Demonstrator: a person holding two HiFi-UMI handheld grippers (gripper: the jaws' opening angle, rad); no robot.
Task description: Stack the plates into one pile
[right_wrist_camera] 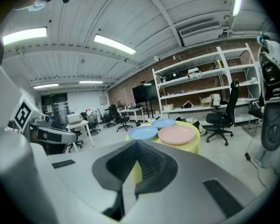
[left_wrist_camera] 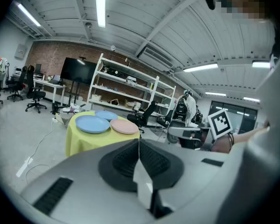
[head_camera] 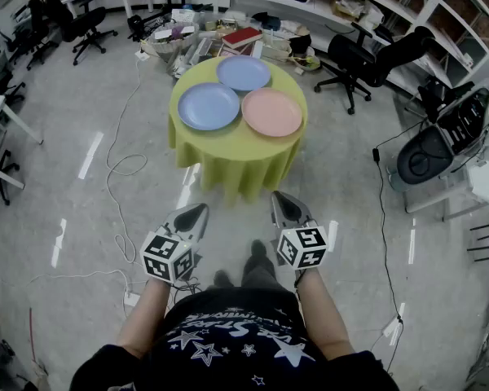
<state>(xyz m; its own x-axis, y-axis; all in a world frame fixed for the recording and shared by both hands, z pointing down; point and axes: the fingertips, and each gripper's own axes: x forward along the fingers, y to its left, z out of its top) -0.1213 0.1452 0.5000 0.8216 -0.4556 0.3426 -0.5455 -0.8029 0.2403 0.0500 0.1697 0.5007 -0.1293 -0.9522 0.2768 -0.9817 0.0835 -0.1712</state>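
because the closed right tool (right_wrist_camera: 137, 141) covers it, the tablecloth (right_wrist_camera: 196, 145) shows only partly.

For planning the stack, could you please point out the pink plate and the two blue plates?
pink plate (head_camera: 271, 112), head view, its centre.
nearer blue plate (head_camera: 209, 106), head view, its centre.
farther blue plate (head_camera: 243, 72), head view, its centre.
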